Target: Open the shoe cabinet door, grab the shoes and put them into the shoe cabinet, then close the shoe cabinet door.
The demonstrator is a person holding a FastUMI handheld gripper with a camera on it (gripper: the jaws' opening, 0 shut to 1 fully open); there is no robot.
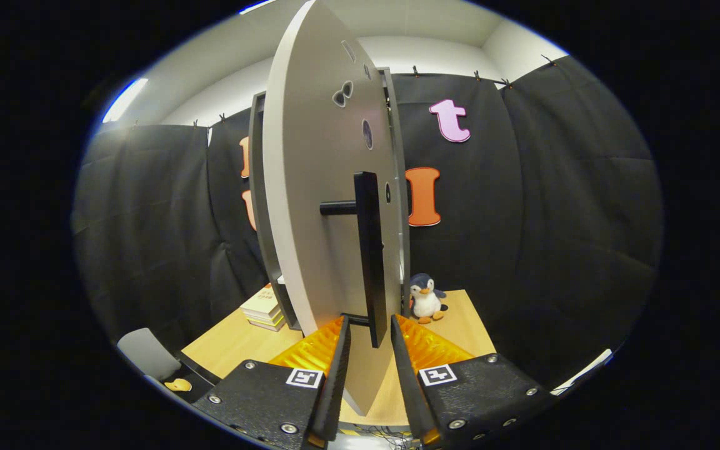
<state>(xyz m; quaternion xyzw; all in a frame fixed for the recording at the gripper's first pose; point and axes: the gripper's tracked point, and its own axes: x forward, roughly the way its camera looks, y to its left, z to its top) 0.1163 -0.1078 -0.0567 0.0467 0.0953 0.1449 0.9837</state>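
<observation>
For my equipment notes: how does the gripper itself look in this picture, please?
The gripper has two black textured housing blocks with silver screws, and each carries a small square black-and-white marker. Its two fingers have ribbed inner faces. Some thin cables show beneath it.

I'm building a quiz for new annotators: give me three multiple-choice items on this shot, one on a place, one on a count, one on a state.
1. Where does the toy penguin stand?
A. on the wooden table, beside the shoe cabinet
B. on top of the books
C. between the fingers

2. How many toy penguins are on the table?
A. three
B. one
C. two

3. How does the cabinet door stand?
A. shut flush
C. lying flat on the table
B. swung open, edge toward the camera

Answers:
1 A: it sits on the tabletop right of the cabinet, beyond the fingers.
2 B: a single one shows.
3 B: the door's edge faces us, and the gripper is open, with the black door handle between its fingers.
</observation>
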